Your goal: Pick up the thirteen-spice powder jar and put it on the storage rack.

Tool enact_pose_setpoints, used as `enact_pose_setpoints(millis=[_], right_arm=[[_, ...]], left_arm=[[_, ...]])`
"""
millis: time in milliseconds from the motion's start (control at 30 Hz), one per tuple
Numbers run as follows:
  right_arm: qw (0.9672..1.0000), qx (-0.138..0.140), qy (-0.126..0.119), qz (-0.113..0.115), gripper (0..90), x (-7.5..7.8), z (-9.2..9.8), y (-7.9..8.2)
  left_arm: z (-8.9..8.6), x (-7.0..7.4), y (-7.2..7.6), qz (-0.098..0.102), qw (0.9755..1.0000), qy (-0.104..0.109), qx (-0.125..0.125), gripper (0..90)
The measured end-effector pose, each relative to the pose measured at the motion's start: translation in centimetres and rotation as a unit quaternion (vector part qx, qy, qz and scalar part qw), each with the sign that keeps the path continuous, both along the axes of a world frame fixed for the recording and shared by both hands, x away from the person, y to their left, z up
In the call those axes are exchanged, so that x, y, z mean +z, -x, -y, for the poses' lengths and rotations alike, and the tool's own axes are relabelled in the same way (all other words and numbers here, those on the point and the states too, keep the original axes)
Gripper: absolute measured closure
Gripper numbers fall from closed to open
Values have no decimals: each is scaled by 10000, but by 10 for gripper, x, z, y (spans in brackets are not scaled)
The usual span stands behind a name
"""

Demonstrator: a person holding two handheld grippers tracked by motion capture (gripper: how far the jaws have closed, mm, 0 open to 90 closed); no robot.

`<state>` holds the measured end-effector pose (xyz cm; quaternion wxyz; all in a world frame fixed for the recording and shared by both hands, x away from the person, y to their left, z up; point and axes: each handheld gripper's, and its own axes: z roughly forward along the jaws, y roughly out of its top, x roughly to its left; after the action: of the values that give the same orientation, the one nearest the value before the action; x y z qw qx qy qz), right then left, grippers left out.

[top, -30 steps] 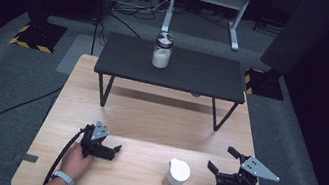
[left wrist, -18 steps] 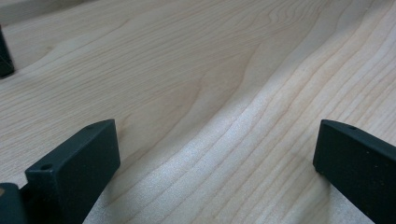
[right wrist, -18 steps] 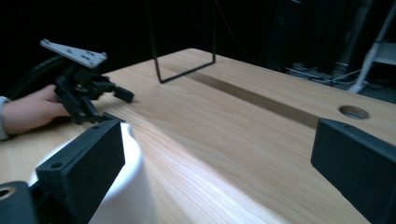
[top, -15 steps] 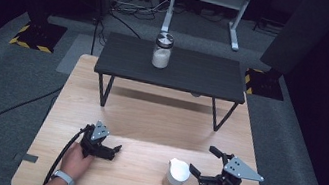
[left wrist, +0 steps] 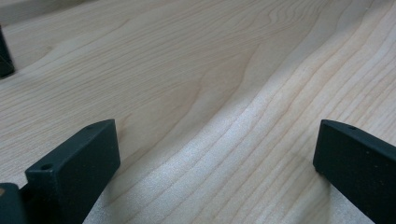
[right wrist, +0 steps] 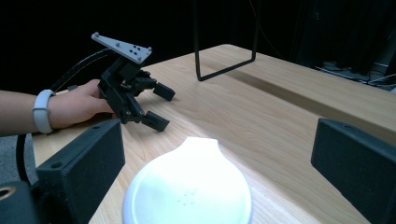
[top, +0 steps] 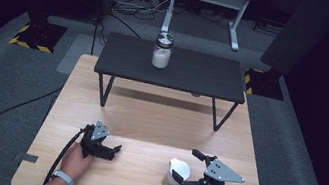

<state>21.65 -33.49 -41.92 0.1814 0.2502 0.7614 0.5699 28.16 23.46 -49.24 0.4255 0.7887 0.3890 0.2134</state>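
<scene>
A white lidded cup (top: 176,173) stands near the front edge of the wooden table (top: 157,122). My right gripper (top: 186,166) is open, with one jaw on each side of the cup and not touching it. In the right gripper view the cup's white lid (right wrist: 187,191) sits low between the two jaws, the right gripper (right wrist: 217,149) wide open above it. My left gripper (top: 113,151) rests open on the wood at the front left, held by a hand. In the left gripper view, the left gripper (left wrist: 215,158) has bare wood between its jaws.
A low black table (top: 206,74) stands on the far half of the wooden table, with a glass jar (top: 162,50) of white powder on it. The left gripper (right wrist: 159,107) and a hand with a white wristband (right wrist: 43,112) appear beyond the cup.
My right gripper has moved left to the cup, so its open jaws now stand on either side of it. The left gripper and the cup have not moved.
</scene>
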Motion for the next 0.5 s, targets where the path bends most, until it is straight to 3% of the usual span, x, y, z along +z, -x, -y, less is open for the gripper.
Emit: enact_pose_setpoints(millis=[167,333,500], right_arm=[[9999,-66,79,61,39,-2,-6,6],[9998,-170,-31,91,69,-9,-5,12],[9995,-258,133,80,88,-16,-9,17]], left_arm=[[0,0,0,-1,10000,1,1,4],[0,0,0,-1,10000,2,1,4],[0,0,0,1,10000,1,0,4]])
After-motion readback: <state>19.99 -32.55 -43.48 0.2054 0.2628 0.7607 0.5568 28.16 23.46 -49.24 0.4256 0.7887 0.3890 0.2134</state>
